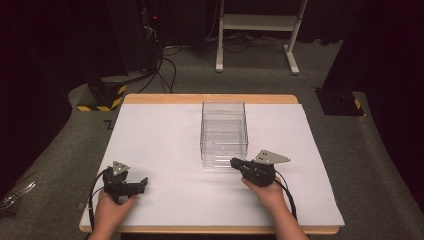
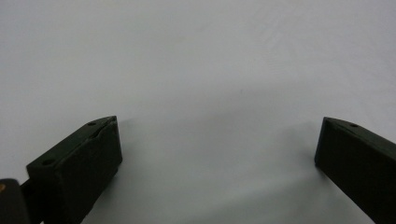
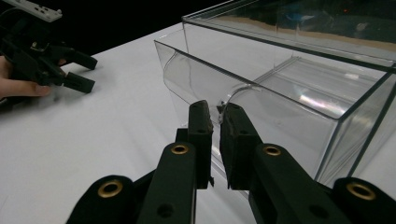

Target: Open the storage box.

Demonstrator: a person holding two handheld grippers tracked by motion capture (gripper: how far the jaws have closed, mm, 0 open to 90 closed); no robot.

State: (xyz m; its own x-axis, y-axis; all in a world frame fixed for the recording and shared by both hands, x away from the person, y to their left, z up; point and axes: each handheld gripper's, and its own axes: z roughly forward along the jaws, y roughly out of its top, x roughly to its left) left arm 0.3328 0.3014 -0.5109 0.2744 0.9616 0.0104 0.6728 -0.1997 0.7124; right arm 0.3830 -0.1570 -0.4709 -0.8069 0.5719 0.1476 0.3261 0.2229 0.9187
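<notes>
Pinching the clear box's (image 3: 280,84) front lip, right claw (image 3: 215,116); left claw (image 2: 217,140) spread over white table (image 1: 160,135).

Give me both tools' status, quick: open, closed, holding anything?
Left tool: open, jaws wide apart over bare white table, holding nothing.
Right tool: closed on the thin front wall of the clear plastic drawer box.

Left gripper (image 2: 219,149) jaws cropped by bottom and right edges in left gripper view. Clear box (image 3: 299,93) cut off at top and right in right gripper view. Forearms cropped at bottom in high view. Floor clutter (image 1: 15,195) at left unidentifiable.
</notes>
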